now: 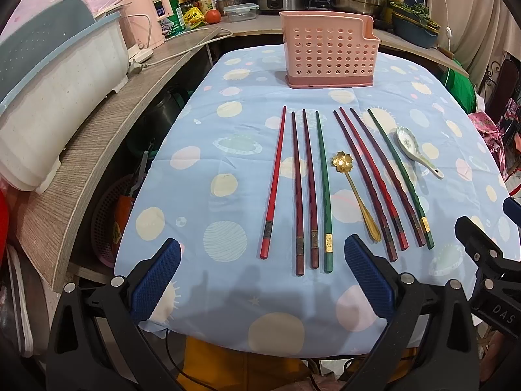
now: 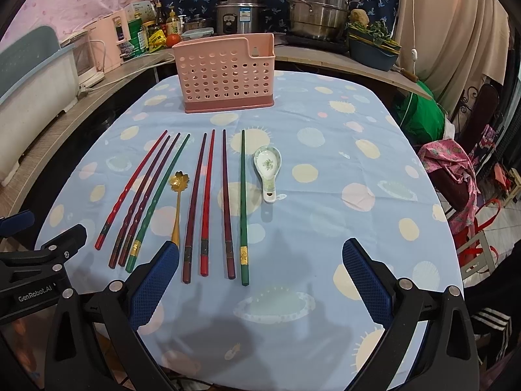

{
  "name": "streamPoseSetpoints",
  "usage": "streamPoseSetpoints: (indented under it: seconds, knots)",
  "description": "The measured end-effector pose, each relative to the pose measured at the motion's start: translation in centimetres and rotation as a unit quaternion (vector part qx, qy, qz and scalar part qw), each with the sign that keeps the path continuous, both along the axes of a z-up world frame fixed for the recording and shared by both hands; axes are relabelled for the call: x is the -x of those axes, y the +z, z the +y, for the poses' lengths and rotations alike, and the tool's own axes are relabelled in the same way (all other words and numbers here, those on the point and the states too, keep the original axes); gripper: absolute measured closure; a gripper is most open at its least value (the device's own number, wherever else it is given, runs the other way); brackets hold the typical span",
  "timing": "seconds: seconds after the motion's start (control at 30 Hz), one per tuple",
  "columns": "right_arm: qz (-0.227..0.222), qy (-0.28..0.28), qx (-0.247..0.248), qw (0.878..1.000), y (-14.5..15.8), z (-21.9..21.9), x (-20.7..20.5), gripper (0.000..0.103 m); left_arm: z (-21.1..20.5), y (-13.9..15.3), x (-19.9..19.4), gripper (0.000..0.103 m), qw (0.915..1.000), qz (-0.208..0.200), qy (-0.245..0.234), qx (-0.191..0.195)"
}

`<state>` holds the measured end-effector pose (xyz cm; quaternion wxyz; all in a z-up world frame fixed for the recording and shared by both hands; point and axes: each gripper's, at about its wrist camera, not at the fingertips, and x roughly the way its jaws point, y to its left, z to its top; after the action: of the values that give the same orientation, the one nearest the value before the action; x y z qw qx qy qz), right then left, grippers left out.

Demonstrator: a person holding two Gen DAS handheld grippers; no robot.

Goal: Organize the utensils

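Several chopsticks, red, dark maroon and green (image 1: 325,192) (image 2: 242,208), lie side by side on the blue dotted tablecloth (image 1: 228,169) (image 2: 342,169). A gold flower spoon (image 1: 355,192) (image 2: 178,202) lies among them. A white ceramic spoon (image 1: 415,151) (image 2: 268,171) lies at their right. A pink perforated utensil holder (image 1: 329,52) (image 2: 224,75) stands upright at the far side. My left gripper (image 1: 262,257) is open and empty above the near ends of the left chopsticks. My right gripper (image 2: 260,260) is open and empty near the right chopsticks' near ends.
A wooden counter (image 1: 107,123) runs along the left with a white and blue dish rack (image 1: 49,97). A rice cooker (image 2: 239,13), steel pots (image 2: 319,6), bottles and a tomato stand behind the table. A green bag (image 2: 420,117) and chair sit to the right.
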<state>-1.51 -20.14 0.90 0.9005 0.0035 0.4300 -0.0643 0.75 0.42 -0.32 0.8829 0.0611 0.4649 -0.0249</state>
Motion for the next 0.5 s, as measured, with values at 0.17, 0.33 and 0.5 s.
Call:
streamPoseSetpoints:
  seconds: [0.17, 0.33, 0.5]
  knots:
    - [0.0, 0.0, 0.0, 1.0, -0.1, 0.1, 0.2, 0.007, -0.3, 0.2, 0.3, 0.007, 1.0, 0.0, -0.003, 0.0]
    - [-0.001, 0.0, -0.004, 1.0, -0.2, -0.4, 0.2, 0.007, -0.3, 0.3, 0.3, 0.007, 1.0, -0.001, -0.004, -0.001]
    - [-0.001, -0.001, -0.007, 1.0, -0.3, -0.6, 0.4, 0.007, -0.3, 0.3, 0.5, 0.007, 1.0, 0.0, -0.003, 0.0]
